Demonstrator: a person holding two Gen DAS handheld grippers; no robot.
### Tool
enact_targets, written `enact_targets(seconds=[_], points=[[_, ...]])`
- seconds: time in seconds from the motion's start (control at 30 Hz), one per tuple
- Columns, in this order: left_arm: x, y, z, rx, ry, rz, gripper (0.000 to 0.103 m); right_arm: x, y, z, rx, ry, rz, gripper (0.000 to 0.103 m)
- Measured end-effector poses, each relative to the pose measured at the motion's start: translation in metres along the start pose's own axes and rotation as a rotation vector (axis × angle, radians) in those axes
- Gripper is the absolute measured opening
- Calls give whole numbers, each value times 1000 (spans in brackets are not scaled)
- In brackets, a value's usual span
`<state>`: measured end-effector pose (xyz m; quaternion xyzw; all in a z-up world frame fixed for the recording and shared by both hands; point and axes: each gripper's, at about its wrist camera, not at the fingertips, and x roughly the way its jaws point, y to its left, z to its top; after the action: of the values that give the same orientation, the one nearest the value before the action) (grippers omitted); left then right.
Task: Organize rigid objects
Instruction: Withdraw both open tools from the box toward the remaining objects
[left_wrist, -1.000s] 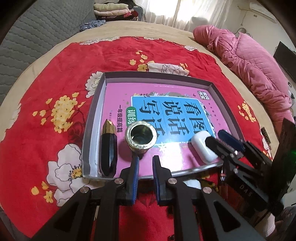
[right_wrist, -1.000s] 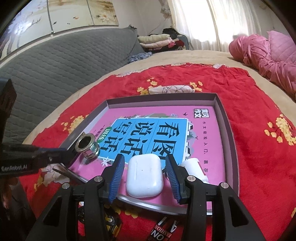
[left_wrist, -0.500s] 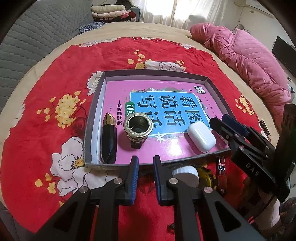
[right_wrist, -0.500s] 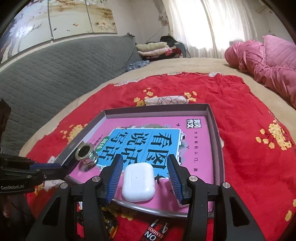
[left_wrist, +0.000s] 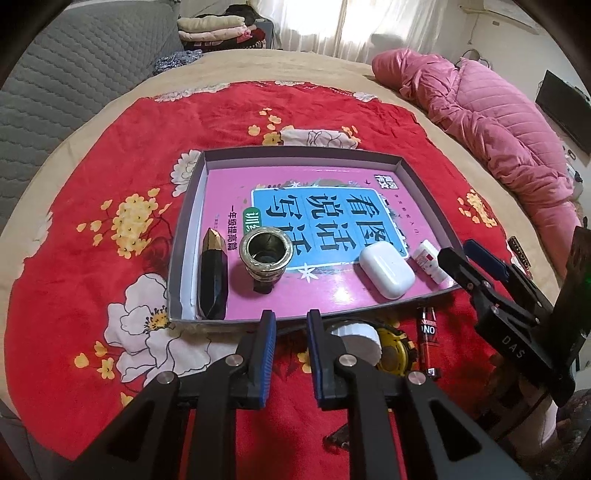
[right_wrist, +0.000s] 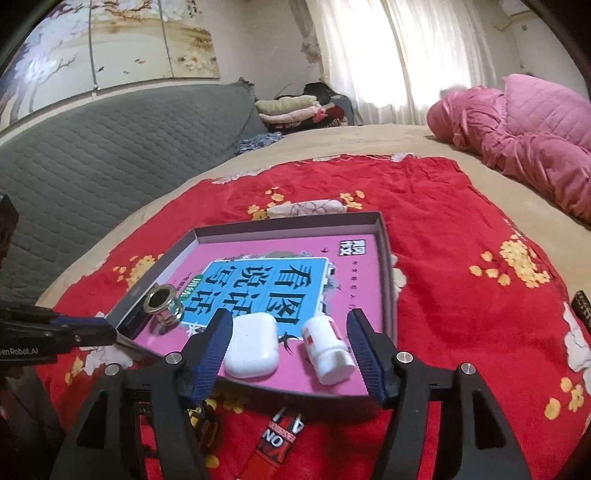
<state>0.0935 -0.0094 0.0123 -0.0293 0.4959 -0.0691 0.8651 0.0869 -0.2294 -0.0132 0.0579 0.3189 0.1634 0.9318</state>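
A shallow grey box (left_wrist: 188, 206) (right_wrist: 384, 240) lined with a pink book cover lies on a red flowered cloth. Inside along its near edge lie a black and gold lipstick (left_wrist: 212, 275), a metal ring holder (left_wrist: 266, 254) (right_wrist: 164, 304), a white earbud case (left_wrist: 386, 271) (right_wrist: 253, 345) and a small white bottle (left_wrist: 428, 260) (right_wrist: 327, 349). My left gripper (left_wrist: 290, 326) is narrowly open and empty, just in front of the box. My right gripper (right_wrist: 288, 332) (left_wrist: 461, 251) is wide open and empty, above the box's near edge, with the case and bottle showing between its fingers.
On the cloth in front of the box lie a white round lid (left_wrist: 356, 339), a yellow tape measure (left_wrist: 393, 352) and a red stick with lettering (left_wrist: 428, 332) (right_wrist: 280, 435). A pink quilt (left_wrist: 498, 122) lies at the right, a grey quilted headboard (right_wrist: 92, 155) at the left.
Both grippers have pulled back and up from the box. The right gripper has released the earbud case, which stays in the box, and has opened wider. The small white bottle has come into view.
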Motion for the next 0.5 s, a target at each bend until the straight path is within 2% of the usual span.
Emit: enact_targets(seconds=[0.5], points=[[-29, 4, -4, 2, -47, -5, 19, -39, 1, -10, 10, -17, -61, 66]])
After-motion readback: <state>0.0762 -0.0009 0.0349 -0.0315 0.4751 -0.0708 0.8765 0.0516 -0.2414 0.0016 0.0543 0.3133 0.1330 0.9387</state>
